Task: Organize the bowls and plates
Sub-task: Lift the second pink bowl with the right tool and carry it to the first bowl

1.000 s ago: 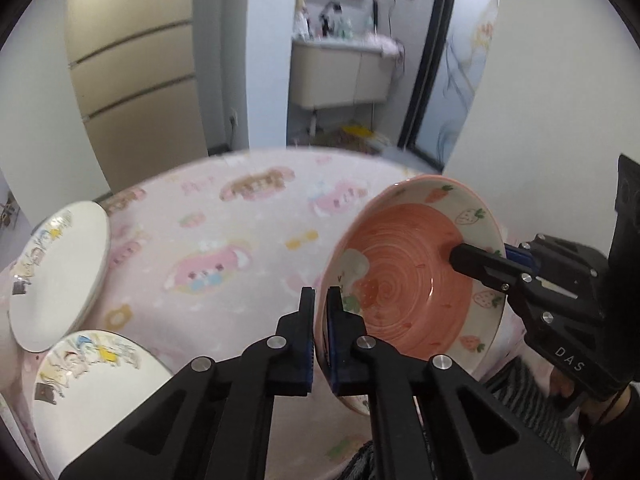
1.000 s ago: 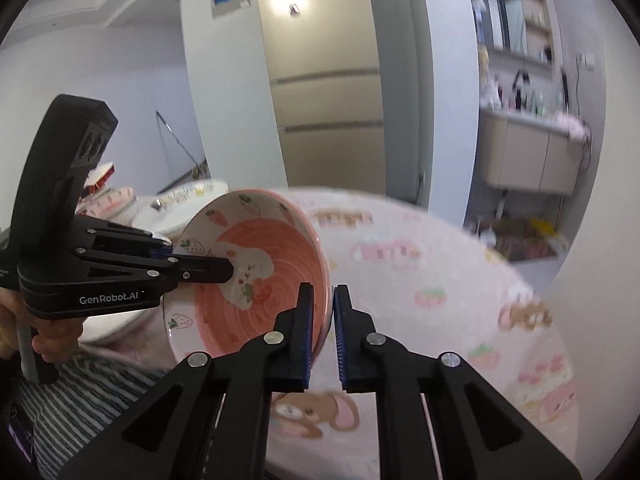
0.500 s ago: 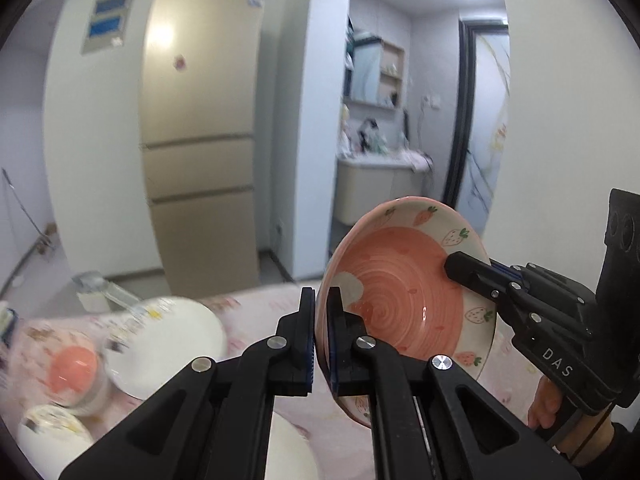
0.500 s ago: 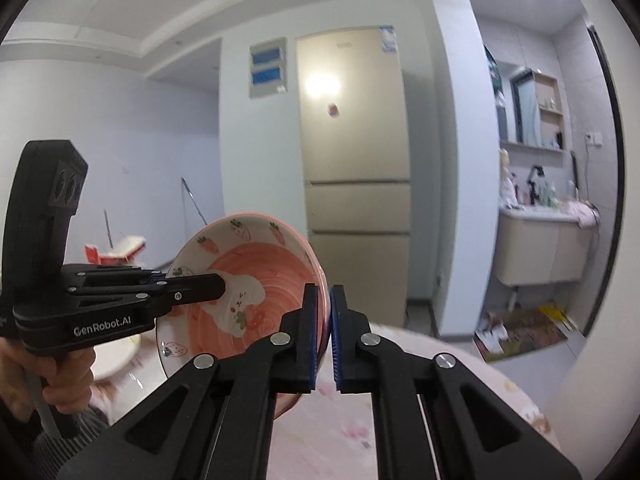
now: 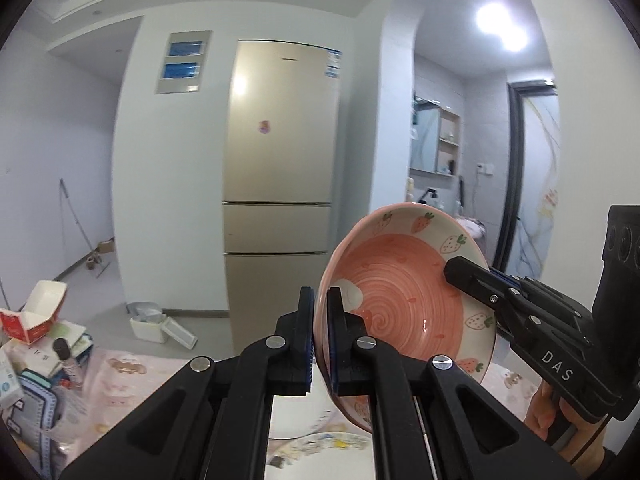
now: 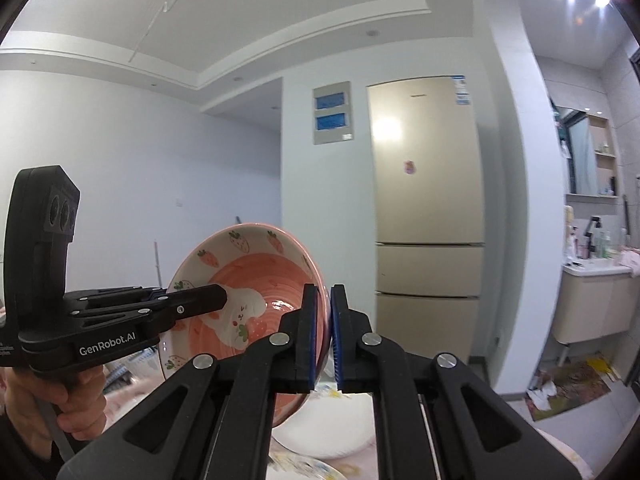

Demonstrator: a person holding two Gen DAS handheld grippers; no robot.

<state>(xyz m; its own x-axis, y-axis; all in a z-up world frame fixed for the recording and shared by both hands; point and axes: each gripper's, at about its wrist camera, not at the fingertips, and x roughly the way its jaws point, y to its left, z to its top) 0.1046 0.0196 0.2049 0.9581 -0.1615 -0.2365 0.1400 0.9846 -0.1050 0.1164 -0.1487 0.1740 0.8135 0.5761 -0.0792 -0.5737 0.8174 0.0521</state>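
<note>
A pink bowl with strawberry prints and a white rabbit is held up in the air, tilted on edge, between both grippers. My left gripper is shut on its near rim. In the left wrist view the right gripper clamps the opposite rim. From the right wrist view the same bowl shows its inside, my right gripper is shut on its rim, and the left gripper pinches the far side. White plates lie on the pink tablecloth below the bowl.
A gold fridge stands straight ahead. Boxes and a bottle crowd the table's left end. A hand grips the left tool's handle. More white plates lie under the right gripper. A washbasin cabinet is at the far right.
Both grippers have risen with the bowl and tipped up toward level, so the views now show the fridge and ceiling instead of the table. The grip on both rims is unchanged.
</note>
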